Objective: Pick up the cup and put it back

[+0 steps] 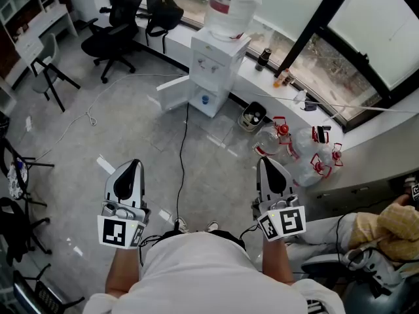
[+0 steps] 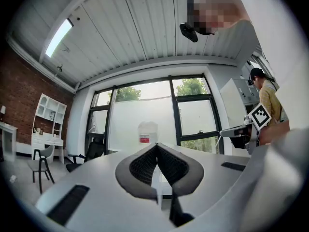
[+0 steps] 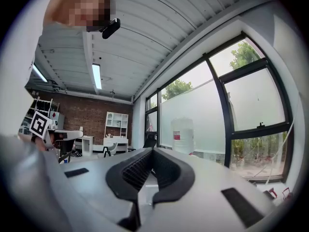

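Head view: you stand on the grey floor (image 1: 131, 123) facing the white water dispenser (image 1: 213, 61), with both tools held level in front of you and well apart. Your left gripper (image 1: 134, 165) has its jaws fully closed; in the left gripper view the ribbed pads meet at the tip with nothing between them. Your right gripper (image 1: 264, 162) reads the same in the right gripper view — pads together at the tip, nothing held. The dispenser carries a large water bottle (image 1: 232, 5) on top. Its lower door (image 1: 171, 91) hangs open to the left, and a small blue thing (image 1: 205, 100) sits inside that compartment — too small to tell whether it is the cup, so the cup cannot be placed with certainty. Both grippers are well apart from the dispenser, with floor between. A black cable (image 1: 184, 149) runs over the floor from the dispenser toward your feet, passing between the two grippers. Right of the dispenser a small bin (image 1: 253, 116) stands by the sill, and beyond it clear bottles with red caps (image 1: 298, 152) lie on the floor. A black office chair (image 1: 114, 34) stands to the dispenser's left.
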The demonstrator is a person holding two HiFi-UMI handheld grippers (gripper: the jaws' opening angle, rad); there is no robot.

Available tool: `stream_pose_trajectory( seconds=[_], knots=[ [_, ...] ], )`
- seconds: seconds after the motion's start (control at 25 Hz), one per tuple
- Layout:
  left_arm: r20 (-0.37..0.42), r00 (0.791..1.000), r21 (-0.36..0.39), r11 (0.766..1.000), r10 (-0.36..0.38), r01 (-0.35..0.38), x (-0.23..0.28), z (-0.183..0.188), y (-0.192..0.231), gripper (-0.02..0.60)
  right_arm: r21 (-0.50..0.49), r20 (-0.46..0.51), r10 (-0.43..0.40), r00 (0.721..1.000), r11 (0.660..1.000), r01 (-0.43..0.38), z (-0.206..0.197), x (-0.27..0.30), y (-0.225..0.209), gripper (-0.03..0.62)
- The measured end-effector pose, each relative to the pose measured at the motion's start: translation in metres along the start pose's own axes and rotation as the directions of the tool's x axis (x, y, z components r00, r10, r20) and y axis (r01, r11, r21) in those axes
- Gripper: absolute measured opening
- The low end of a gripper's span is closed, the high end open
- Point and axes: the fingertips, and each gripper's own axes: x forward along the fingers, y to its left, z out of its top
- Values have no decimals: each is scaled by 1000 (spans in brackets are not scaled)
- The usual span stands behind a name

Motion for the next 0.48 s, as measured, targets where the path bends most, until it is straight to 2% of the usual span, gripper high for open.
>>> stream_pose_trajectory(
  seconds=[0.48],
  knots=[
    [-17,999,-10,999,-42,42,-4,-15,42,22,27,-21,-30,999,999,31,-16,23,39,20]
  ],
)
